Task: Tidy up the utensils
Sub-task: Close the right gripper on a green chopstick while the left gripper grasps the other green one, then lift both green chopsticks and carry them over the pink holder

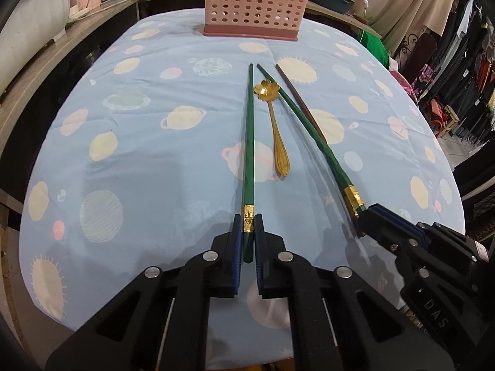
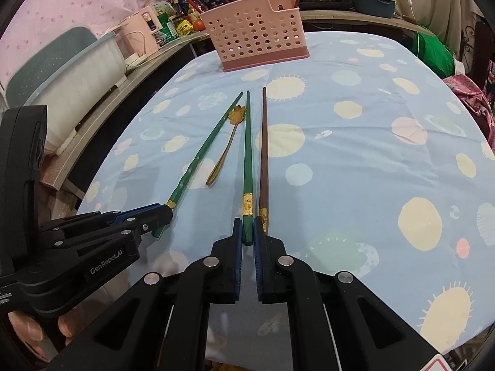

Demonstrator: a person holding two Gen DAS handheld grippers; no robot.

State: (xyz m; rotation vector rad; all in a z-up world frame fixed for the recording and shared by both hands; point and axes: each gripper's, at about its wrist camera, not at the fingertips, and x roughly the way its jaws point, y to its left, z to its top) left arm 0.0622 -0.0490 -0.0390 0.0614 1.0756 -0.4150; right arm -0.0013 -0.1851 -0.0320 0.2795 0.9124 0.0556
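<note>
Chopsticks: two green ones, each pinched at its butt end, one [image 1: 249, 154] by the left hand-held gripper [image 1: 247, 235], one [image 2: 247, 160] by the right hand-held gripper [image 2: 247, 235], tips resting on the worktop [image 1: 139, 139], likely gripped there for lifting toward the basket [image 1: 252, 3].

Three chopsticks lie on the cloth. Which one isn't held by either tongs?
The brown chopstick, farthest right. It lies free beside the right tongs, which grip one green chopstick; the left tongs grip the other green chopstick.
</note>
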